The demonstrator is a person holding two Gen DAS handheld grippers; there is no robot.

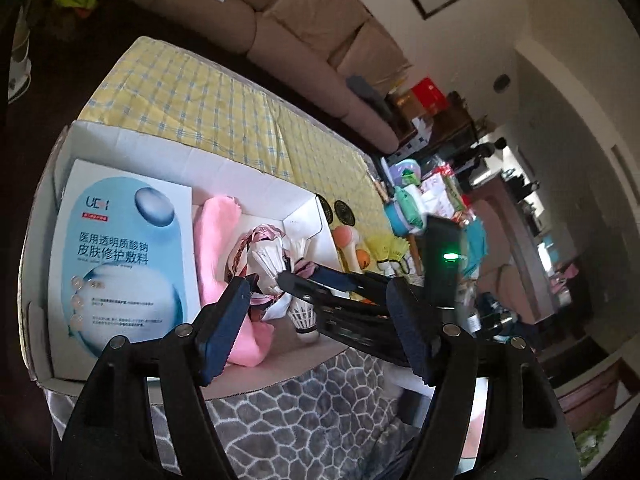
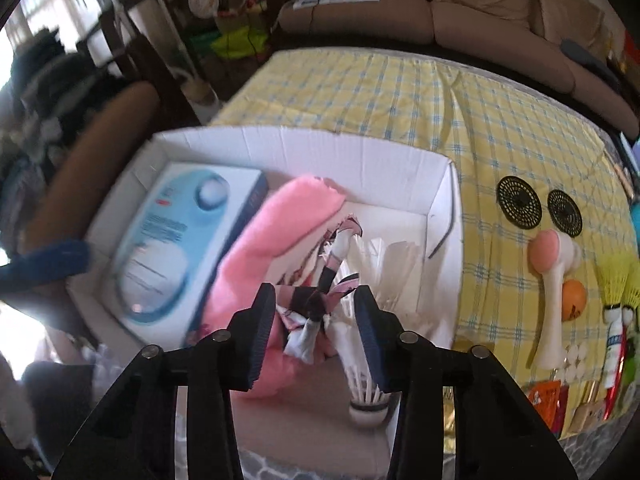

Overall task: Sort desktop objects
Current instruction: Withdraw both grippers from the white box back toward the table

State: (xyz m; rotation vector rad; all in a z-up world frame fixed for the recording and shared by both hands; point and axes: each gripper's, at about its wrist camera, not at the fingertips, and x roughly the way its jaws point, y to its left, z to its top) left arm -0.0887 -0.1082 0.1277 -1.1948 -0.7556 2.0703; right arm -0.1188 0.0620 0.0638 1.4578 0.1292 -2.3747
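A white cardboard box (image 2: 360,148) holds a blue-and-white flat package (image 2: 176,240), a pink cloth (image 2: 280,220), a pink-black patterned scarf (image 2: 316,308) and white shuttlecocks (image 2: 366,396). My right gripper (image 2: 314,288) hangs low over the box, open, with the scarf lying between its fingers. In the left wrist view the same box (image 1: 200,152), package (image 1: 120,256) and pink cloth (image 1: 216,248) show, and the right gripper (image 1: 296,288) reaches in from the right. My left gripper (image 1: 316,284) stands wide open at the box's near edge, holding nothing.
On the yellow checked cloth (image 2: 400,92) right of the box lie two black round grilles (image 2: 519,202), a pink-headed brush (image 2: 550,256), an orange ball (image 2: 574,296) and yellow shuttlecocks (image 2: 616,280). A brown sofa (image 2: 440,20) runs behind. A grey pebble-patterned surface (image 1: 304,412) lies below the box.
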